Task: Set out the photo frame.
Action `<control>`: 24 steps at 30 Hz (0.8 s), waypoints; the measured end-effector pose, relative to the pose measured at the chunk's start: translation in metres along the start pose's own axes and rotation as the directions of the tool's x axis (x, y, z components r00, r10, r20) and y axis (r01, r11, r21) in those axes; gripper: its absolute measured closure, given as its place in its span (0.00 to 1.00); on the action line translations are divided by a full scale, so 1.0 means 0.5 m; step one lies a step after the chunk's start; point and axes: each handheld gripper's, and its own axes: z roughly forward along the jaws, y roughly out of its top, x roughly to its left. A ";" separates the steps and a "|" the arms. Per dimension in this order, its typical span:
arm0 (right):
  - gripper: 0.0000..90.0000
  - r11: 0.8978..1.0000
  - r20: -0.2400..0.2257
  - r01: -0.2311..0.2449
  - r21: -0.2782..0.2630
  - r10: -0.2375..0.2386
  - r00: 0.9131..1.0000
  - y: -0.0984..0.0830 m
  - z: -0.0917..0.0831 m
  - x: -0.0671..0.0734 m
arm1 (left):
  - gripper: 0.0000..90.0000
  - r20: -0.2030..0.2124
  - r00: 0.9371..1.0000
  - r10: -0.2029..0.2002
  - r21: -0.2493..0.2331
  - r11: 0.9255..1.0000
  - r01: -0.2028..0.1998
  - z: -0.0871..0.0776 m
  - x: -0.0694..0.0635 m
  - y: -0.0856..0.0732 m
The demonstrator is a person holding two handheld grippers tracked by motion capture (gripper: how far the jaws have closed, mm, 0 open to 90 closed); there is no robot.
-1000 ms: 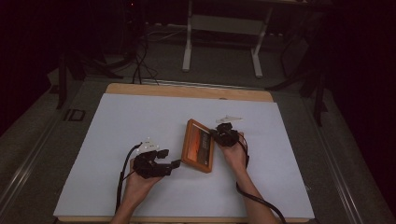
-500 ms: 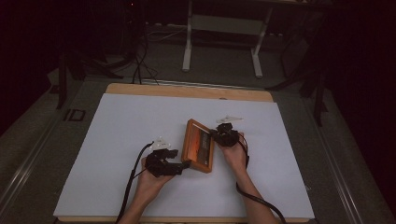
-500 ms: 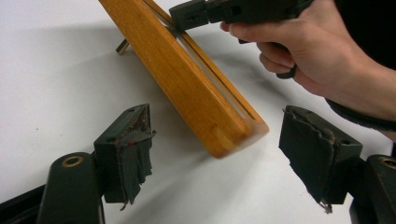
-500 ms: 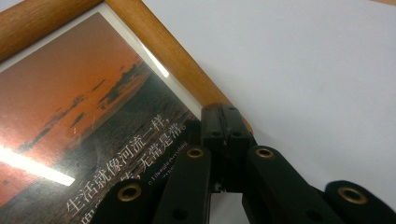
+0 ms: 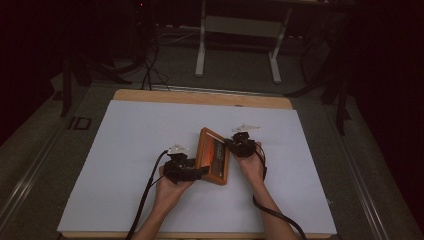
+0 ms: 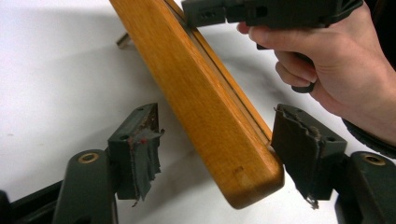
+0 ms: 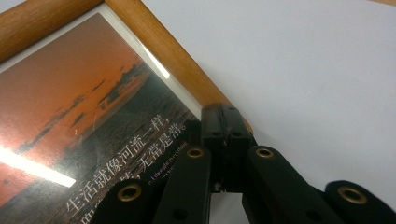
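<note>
Wooden picture frame [image 5: 214, 162] – sunset print, Chinese caption, right gripper [image 7: 223, 122] fingers pinching its edge, left gripper [image 6: 217, 140] fingers spread, closing around its corner.

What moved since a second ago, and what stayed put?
The left hand-held gripper slid rightward across the white table to the wooden picture frame. Its jaws, which have just been closing a little, now sit on either side of the frame's near corner; whether the pads touch yet is hard to tell. The right hand-held gripper stayed shut on the frame's edge, and the frame did not move.
</note>
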 end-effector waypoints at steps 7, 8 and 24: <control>1.00 1.000 -0.001 0.003 -0.001 -0.003 1.000 -0.001 0.000 0.000 | 0.50 0.027 1.000 -0.002 0.026 1.000 0.002 0.008 -0.003 0.007; 1.00 1.000 -0.001 0.004 -0.001 -0.004 1.000 -0.001 0.000 -0.001 | 0.50 0.026 1.000 -0.008 0.029 1.000 0.008 0.008 -0.003 0.009; 1.00 1.000 0.011 0.023 0.016 -0.024 1.000 0.005 -0.013 -0.013 | 0.60 0.045 0.996 -0.071 0.046 0.997 0.069 0.014 -0.005 0.018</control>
